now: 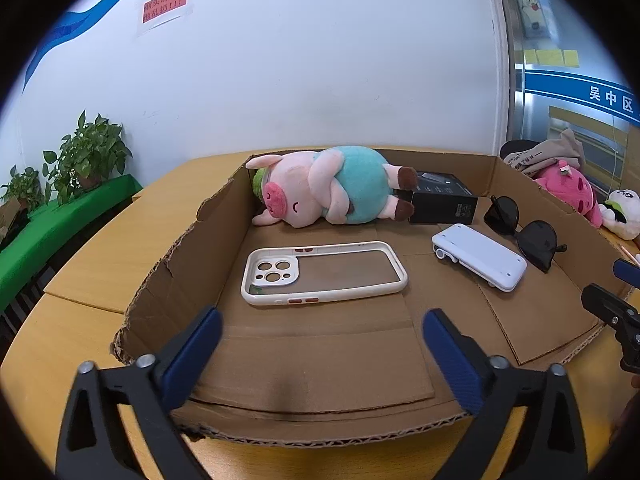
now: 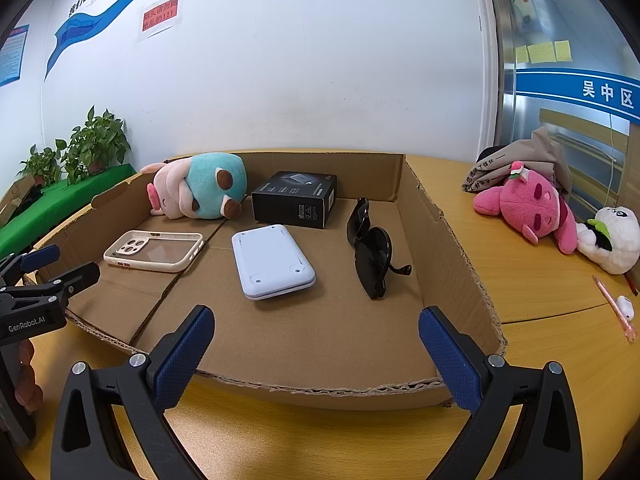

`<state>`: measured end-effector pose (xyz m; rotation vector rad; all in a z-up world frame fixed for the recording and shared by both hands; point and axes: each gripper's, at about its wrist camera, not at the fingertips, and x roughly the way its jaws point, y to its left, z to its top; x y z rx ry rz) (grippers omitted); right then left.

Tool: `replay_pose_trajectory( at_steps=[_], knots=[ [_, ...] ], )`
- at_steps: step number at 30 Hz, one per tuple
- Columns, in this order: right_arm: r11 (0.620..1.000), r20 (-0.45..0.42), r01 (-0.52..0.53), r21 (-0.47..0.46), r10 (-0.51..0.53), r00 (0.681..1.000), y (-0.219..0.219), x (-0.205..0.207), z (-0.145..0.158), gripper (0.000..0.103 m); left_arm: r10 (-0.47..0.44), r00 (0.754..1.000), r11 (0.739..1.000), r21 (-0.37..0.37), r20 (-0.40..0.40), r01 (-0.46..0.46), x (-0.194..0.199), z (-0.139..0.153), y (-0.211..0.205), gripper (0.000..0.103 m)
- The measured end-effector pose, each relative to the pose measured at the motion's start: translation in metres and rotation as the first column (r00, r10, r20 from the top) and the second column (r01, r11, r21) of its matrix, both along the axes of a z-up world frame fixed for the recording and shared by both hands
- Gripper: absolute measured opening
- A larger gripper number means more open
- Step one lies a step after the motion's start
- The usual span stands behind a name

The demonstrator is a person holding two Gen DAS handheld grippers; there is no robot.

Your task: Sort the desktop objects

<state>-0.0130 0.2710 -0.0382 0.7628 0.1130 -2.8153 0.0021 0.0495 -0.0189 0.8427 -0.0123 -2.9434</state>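
A shallow cardboard box (image 1: 180, 240) (image 2: 448, 248) lies on the wooden table. In it are a pink pig plush in teal (image 1: 324, 188) (image 2: 196, 190), a cream phone case (image 1: 324, 272) (image 2: 156, 254), a white flat device (image 1: 480, 256) (image 2: 272, 260), a black small box (image 1: 444, 200) (image 2: 296, 198) and black sunglasses (image 1: 524, 232) (image 2: 372, 248). My left gripper (image 1: 322, 344) is open and empty at the box's near edge, in front of the phone case. My right gripper (image 2: 316, 340) is open and empty at the near edge, in front of the white device.
On the table right of the box lie a pink plush (image 2: 532, 204), a white panda plush (image 2: 612, 240), a grey cloth (image 2: 520, 156), a pink pen (image 2: 614, 308) and a white earbud case (image 2: 626, 306). Potted plants (image 2: 96, 144) stand on a green ledge at left.
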Motion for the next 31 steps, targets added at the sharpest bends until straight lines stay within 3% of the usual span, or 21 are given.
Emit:
replay_pose_trajectory(
  at_steps=[31],
  knots=[
    [1.0,0.0,0.0,0.0,0.0,1.0,0.0,-0.0006,0.0006,0.103,0.031,0.999,0.999,0.025,0.01,-0.031,-0.0021,-0.0013,-0.003,0.103]
  ],
)
